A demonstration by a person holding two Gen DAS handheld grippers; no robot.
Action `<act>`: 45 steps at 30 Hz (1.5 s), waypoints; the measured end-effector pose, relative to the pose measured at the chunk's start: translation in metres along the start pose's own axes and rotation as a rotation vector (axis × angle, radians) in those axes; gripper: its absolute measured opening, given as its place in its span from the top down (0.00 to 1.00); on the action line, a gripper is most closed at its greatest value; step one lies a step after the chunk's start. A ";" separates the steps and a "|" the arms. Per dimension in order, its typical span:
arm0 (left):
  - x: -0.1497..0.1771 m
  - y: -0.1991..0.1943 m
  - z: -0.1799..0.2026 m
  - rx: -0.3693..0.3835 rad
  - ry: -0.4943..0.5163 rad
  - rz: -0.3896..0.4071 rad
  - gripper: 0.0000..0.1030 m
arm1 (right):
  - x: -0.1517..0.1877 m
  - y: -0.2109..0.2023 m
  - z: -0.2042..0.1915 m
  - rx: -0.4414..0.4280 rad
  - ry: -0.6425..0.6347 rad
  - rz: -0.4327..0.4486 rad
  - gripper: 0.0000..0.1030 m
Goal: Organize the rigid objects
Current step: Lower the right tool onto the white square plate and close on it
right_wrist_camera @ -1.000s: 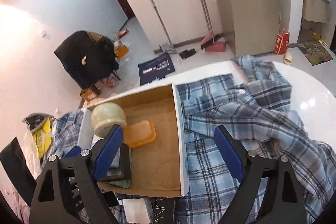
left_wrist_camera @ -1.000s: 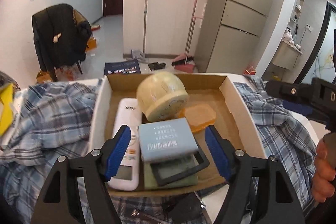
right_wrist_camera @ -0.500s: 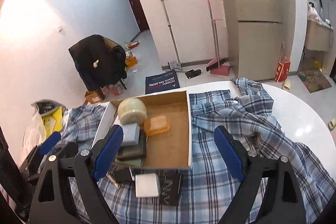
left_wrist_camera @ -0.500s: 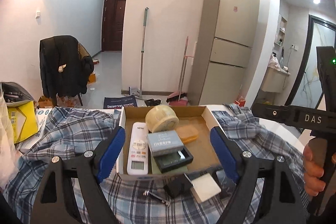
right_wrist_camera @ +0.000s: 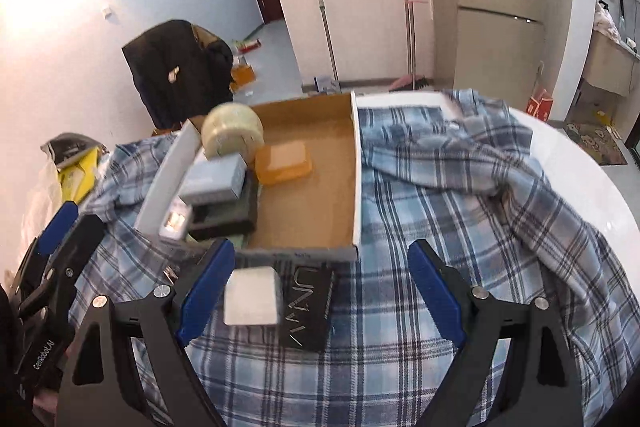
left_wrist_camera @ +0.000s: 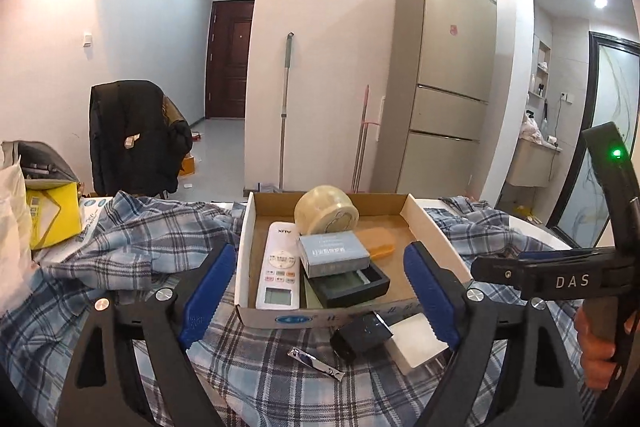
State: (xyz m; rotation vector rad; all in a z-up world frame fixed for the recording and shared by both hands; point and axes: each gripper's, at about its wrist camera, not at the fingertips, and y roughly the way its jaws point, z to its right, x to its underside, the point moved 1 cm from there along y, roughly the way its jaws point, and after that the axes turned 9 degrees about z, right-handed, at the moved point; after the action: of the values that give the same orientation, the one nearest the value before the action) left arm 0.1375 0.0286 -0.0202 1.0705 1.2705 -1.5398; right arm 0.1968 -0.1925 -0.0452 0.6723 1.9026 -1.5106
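An open cardboard box (left_wrist_camera: 436, 239) (right_wrist_camera: 356, 187) sits on a plaid cloth. It holds a white remote (left_wrist_camera: 280, 263), a tape roll (left_wrist_camera: 326, 215) (right_wrist_camera: 232, 131), a grey-blue box (left_wrist_camera: 332, 253) (right_wrist_camera: 212, 183), an orange case (left_wrist_camera: 376, 243) (right_wrist_camera: 284, 163) and a black tray (left_wrist_camera: 352, 285). In front of the box lie a black block (left_wrist_camera: 362, 335) (right_wrist_camera: 308, 311), a white block (left_wrist_camera: 416, 341) (right_wrist_camera: 252, 295) and nail clippers (left_wrist_camera: 316, 365). My left gripper (left_wrist_camera: 316, 299) is open and empty, held back from the box. My right gripper (right_wrist_camera: 320, 291) is open and empty above the two blocks.
The plaid shirt (right_wrist_camera: 480, 227) covers a white round table (right_wrist_camera: 580, 163). A yellow bag (left_wrist_camera: 52, 215) and papers lie at the left. A chair with a black jacket (left_wrist_camera: 136, 131), a mop, a broom and a fridge (left_wrist_camera: 448, 87) stand behind.
My left gripper has pulled back and up from over the box, so the whole box and the blocks in front show. My right gripper has drawn back too and now dips toward the blocks.
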 end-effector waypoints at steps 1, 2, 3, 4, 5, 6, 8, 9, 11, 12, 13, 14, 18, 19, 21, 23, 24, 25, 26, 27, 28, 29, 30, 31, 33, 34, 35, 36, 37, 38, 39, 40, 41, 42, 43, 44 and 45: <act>0.003 -0.001 0.001 0.000 0.008 0.010 0.15 | 0.002 0.003 0.002 0.001 0.002 -0.010 0.15; 0.004 -0.003 0.002 0.000 0.020 0.021 0.15 | 0.004 0.006 0.003 0.002 0.007 -0.018 0.15; 0.004 -0.005 0.004 -0.001 0.032 0.032 0.15 | 0.007 0.009 0.005 0.004 0.011 -0.027 0.15; 0.004 -0.007 0.006 -0.007 0.039 0.040 0.15 | 0.008 0.012 0.006 0.006 0.011 -0.039 0.15; 0.003 -0.010 0.008 -0.012 0.048 0.057 0.15 | 0.010 0.015 0.007 0.008 0.013 -0.049 0.15; 0.003 -0.013 0.010 -0.011 0.056 0.072 0.15 | 0.011 0.018 0.008 0.006 0.015 -0.057 0.15; 0.001 -0.020 0.015 -0.011 0.076 0.107 0.14 | 0.013 0.020 0.010 0.007 0.020 -0.064 0.15; 0.001 -0.023 0.016 -0.014 0.081 0.127 0.12 | 0.013 0.021 0.010 0.008 0.020 -0.064 0.15; -0.001 -0.025 0.015 -0.002 0.074 0.143 0.00 | 0.014 0.020 0.009 0.005 0.012 -0.061 0.15; -0.001 -0.026 0.012 0.010 0.055 0.145 0.00 | 0.014 0.019 0.007 0.000 0.004 -0.056 0.15; -0.003 -0.025 0.009 0.014 0.036 0.142 0.00 | 0.014 0.018 0.005 -0.006 -0.005 -0.050 0.15; -0.003 -0.025 0.005 0.014 0.013 0.140 0.00 | 0.014 0.016 0.002 -0.012 -0.019 -0.043 0.15; -0.005 -0.023 -0.016 -0.033 -0.090 0.137 0.00 | 0.017 0.013 -0.021 -0.053 -0.114 -0.007 0.18; -0.006 -0.023 -0.019 -0.034 -0.103 0.137 0.00 | 0.019 0.014 -0.029 -0.060 -0.146 -0.004 0.21; -0.005 -0.023 -0.022 -0.041 -0.121 0.144 0.00 | 0.024 0.018 -0.044 -0.077 -0.203 -0.015 0.22; -0.003 -0.021 -0.021 -0.056 -0.112 0.140 0.00 | 0.031 0.024 -0.055 -0.081 -0.238 -0.028 0.22; -0.001 -0.019 -0.018 -0.059 -0.097 0.133 0.00 | 0.035 0.028 -0.058 -0.075 -0.248 -0.033 0.23; -0.001 -0.018 -0.016 -0.057 -0.087 0.127 0.00 | 0.038 0.031 -0.061 -0.070 -0.257 -0.039 0.24; 0.000 -0.018 -0.014 -0.054 -0.080 0.125 0.00 | 0.040 0.034 -0.062 -0.068 -0.268 -0.046 0.26; 0.000 -0.019 -0.013 -0.050 -0.075 0.130 0.00 | 0.042 0.037 -0.065 -0.063 -0.280 -0.052 0.27; -0.001 -0.020 -0.012 -0.047 -0.071 0.135 0.00 | 0.044 0.040 -0.066 -0.053 -0.289 -0.059 0.27; 0.000 -0.020 -0.011 -0.046 -0.070 0.137 0.00 | 0.045 0.043 -0.067 -0.046 -0.293 -0.065 0.27; 0.000 -0.020 -0.011 -0.046 -0.068 0.135 0.00 | 0.046 0.045 -0.066 -0.043 -0.289 -0.072 0.27; 0.001 -0.019 -0.010 -0.047 -0.065 0.129 0.00 | 0.046 0.049 -0.065 -0.044 -0.278 -0.085 0.27; 0.001 -0.016 -0.010 -0.052 -0.064 0.118 0.00 | 0.047 0.049 -0.064 -0.032 -0.276 -0.067 0.28; 0.001 -0.016 -0.011 -0.051 -0.069 0.116 0.00 | 0.047 0.050 -0.063 -0.030 -0.278 -0.068 0.28; 0.001 -0.015 -0.012 -0.049 -0.074 0.113 0.00 | 0.048 0.050 -0.064 -0.025 -0.287 -0.061 0.30; 0.002 -0.014 -0.012 -0.050 -0.076 0.108 0.00 | 0.049 0.050 -0.065 -0.016 -0.299 -0.056 0.35; 0.002 -0.014 -0.012 -0.053 -0.075 0.105 0.00 | 0.050 0.050 -0.067 -0.009 -0.314 -0.050 0.38; 0.002 -0.013 -0.012 -0.056 -0.074 0.103 0.00 | 0.051 0.050 -0.070 -0.014 -0.330 -0.045 0.46; 0.002 -0.013 -0.012 -0.055 -0.074 0.103 0.00 | 0.051 0.049 -0.075 -0.023 -0.345 -0.044 0.56; 0.002 -0.013 -0.012 -0.054 -0.074 0.105 0.00 | 0.053 0.048 -0.078 -0.036 -0.357 -0.049 0.56; 0.002 -0.013 -0.012 -0.053 -0.073 0.108 0.00 | 0.054 0.048 -0.080 -0.037 -0.366 -0.049 0.56; 0.003 -0.013 -0.012 -0.052 -0.073 0.109 0.00 | 0.056 0.047 -0.082 -0.037 -0.375 -0.045 0.56; 0.003 -0.013 -0.012 -0.053 -0.073 0.110 0.00 | 0.056 0.047 -0.082 -0.038 -0.377 -0.043 0.56; 0.003 -0.013 -0.012 -0.052 -0.072 0.108 0.00 | 0.056 0.048 -0.082 -0.038 -0.375 -0.046 0.56; 0.004 -0.014 -0.012 -0.053 -0.071 0.106 0.00 | 0.056 0.048 -0.081 -0.043 -0.369 -0.049 0.56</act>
State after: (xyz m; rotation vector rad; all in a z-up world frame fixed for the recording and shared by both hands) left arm 0.1246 0.0420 -0.0216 1.0244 1.1808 -1.4441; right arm 0.1807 -0.1023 -0.1044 0.3028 1.6727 -1.4997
